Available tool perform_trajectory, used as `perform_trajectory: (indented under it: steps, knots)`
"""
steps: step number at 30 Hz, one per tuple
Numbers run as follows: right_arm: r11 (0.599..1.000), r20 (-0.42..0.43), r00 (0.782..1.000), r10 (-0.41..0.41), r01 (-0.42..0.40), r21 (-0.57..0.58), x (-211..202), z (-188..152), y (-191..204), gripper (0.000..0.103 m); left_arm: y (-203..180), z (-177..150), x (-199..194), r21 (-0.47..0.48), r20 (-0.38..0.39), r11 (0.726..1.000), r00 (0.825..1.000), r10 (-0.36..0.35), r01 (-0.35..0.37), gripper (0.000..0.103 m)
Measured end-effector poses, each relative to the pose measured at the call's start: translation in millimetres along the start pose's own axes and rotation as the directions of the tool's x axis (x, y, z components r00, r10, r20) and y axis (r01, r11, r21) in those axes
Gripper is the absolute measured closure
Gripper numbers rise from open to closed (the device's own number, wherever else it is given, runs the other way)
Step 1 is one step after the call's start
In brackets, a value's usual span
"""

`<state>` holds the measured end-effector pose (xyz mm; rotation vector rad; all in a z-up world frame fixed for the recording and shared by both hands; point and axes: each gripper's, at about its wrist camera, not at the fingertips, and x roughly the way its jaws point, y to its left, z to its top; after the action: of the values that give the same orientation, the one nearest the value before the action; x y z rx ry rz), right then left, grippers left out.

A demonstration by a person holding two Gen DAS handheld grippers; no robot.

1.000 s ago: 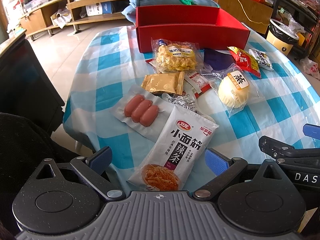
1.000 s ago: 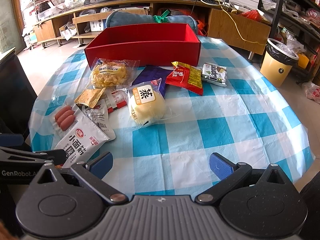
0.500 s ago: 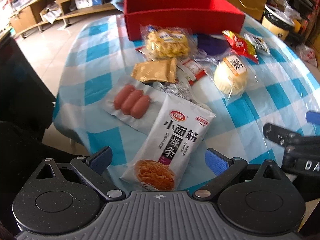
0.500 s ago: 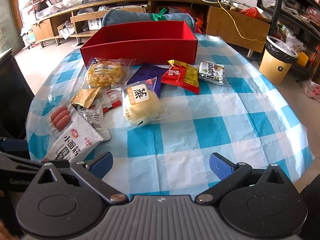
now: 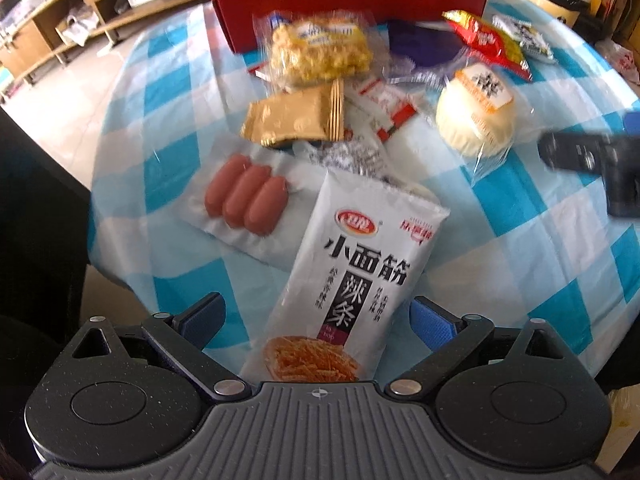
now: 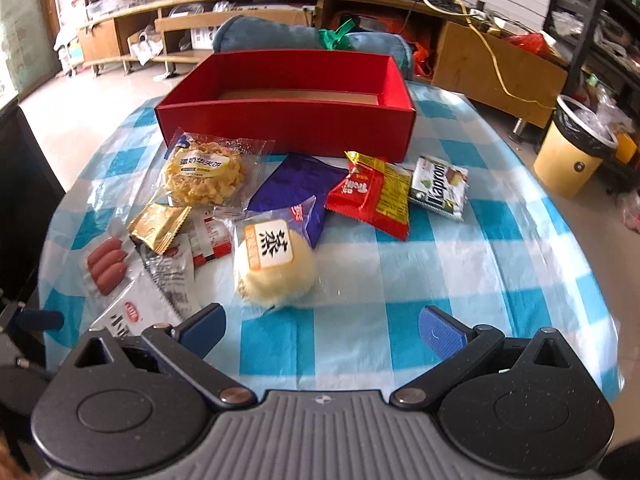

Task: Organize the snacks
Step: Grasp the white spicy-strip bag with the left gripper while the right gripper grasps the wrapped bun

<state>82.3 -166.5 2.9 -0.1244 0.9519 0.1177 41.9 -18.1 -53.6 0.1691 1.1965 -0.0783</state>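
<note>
The left tool is wide open and holds nothing; its blue pads flank the lower end of a flat white pouch printed with black characters "小面筋" and "辣条" and a picture of orange strips. The right tool is likewise spread wide and empty, above bare cloth just in front of the bun.

The worktop is round, under a glossy blue-and-white check cloth. At its far side stands a red card box, shallow and rectangular, with a plain brown floor and nothing in it.

All snacks lie loose in front of the box. Beside the pouch, three short pink sausages sit vacuum-sealed in clear film. Behind them lies a gold foil sachet with crimped ends, then a crinkled clear bag holding a knobbly yellow cake under a blue-and-white label. The bun is a pale dome in clear wrap, its label bearing "蒸". It overlaps a purple packet. To the right lie a red-and-yellow packet and a small wrapper reading "Kaprow" or similar; the letters are hard to read.
</note>
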Motion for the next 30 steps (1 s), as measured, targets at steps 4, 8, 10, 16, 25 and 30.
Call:
perform_trajectory:
  steps: [4,8,10,16,25,30]
  knots:
    - [0.999,-0.022,1.0,0.004,-0.005,-0.041,19.2,13.9,2.7,0.004,1.6,2.9,10.2,-0.019,-0.034,0.999,0.999,-0.03,0.03,0.003]
    - [0.995,-0.044,0.999,0.003,-0.007,-0.102,39.3,27.2,6.6,0.004,1.5,5.8,16.4,-0.033,-0.054,0.998,0.997,-0.06,0.058,0.002]
    - [0.991,-0.058,0.998,0.021,-0.029,-0.129,48.9,33.8,8.1,0.004,3.5,7.6,18.4,-0.048,-0.063,0.996,0.995,-0.076,0.073,0.001]
    - [0.984,-0.128,0.988,0.09,-0.108,-0.14,70.2,43.2,15.8,0.004,6.0,12.9,22.4,-0.059,-0.075,0.995,0.993,-0.086,0.082,0.0]
    - [0.983,-0.21,0.972,0.107,-0.135,-0.121,96.7,35.8,15.2,0.003,6.3,10.8,21.0,-0.053,-0.073,0.996,0.994,-0.081,0.077,0.0]
    - [0.982,-0.205,0.972,0.119,-0.145,-0.117,98.1,34.5,11.5,0.003,9.1,7.9,20.8,-0.059,-0.067,0.995,0.994,-0.083,0.079,0.0]
